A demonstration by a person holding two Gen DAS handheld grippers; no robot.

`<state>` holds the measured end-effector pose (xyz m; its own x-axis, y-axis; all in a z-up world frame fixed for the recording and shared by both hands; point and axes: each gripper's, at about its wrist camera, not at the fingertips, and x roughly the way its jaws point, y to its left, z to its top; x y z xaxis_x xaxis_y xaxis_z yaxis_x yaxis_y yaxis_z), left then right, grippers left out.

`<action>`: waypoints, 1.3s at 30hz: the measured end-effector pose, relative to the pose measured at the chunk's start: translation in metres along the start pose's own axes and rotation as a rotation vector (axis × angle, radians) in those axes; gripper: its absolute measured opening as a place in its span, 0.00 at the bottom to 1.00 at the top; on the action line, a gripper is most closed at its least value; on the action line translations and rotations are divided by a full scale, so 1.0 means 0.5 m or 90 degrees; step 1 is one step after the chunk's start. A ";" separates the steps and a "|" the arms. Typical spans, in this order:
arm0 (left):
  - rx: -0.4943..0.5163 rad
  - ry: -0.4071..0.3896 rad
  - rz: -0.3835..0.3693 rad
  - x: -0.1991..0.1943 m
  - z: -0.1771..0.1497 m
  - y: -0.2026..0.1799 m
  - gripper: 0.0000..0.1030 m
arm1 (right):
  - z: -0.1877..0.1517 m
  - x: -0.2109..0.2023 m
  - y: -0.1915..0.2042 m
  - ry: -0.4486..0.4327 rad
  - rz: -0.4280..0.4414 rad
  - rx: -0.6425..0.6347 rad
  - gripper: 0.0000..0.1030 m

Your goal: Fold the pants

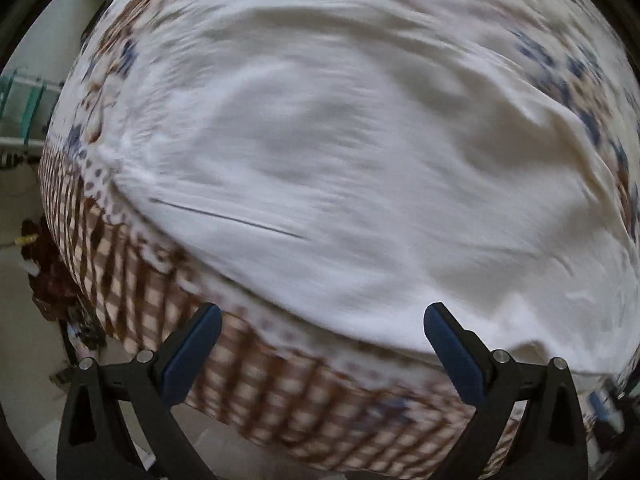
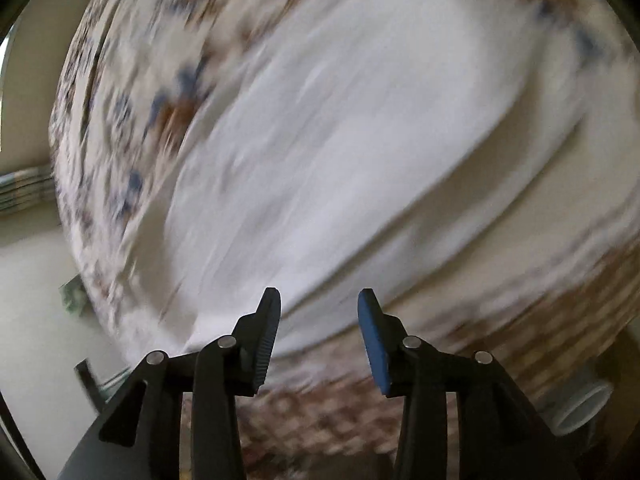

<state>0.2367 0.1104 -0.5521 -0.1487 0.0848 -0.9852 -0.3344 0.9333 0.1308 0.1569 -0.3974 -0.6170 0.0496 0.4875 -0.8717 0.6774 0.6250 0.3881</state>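
Your left gripper (image 1: 322,316) hangs over the white pants (image 1: 320,140), fingers (image 1: 196,344) spread wide with nothing between them. The pants lie spread on a bed covered by a patterned bedspread (image 1: 260,392), checked brown along its near edge and flowered farther out. In the left wrist view the pants' lower edge runs just above the fingertips, and bare floor (image 1: 24,360) opens to the left beyond the bed's edge. Your right gripper (image 2: 320,300) holds its fingers (image 2: 266,336) partly apart, also empty, above the pants' hem side. In the right wrist view, pale floor lies to the left of the bed. Both views are blurred.
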 end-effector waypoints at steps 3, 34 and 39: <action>-0.026 0.015 -0.013 0.028 0.032 0.114 1.00 | -0.065 0.101 0.059 0.049 0.032 0.033 0.42; -0.032 -0.077 -0.044 -0.100 0.131 0.116 0.34 | -0.205 0.215 0.172 -0.001 -0.019 0.034 0.18; 0.137 -0.120 -0.019 -0.173 0.042 -0.116 0.90 | -0.139 0.098 0.118 -0.079 0.009 0.045 0.59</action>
<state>0.2883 0.0564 -0.4768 0.0410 0.1004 -0.9941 -0.1284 0.9872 0.0944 0.1483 -0.2943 -0.6161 0.1463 0.4140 -0.8984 0.7258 0.5722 0.3819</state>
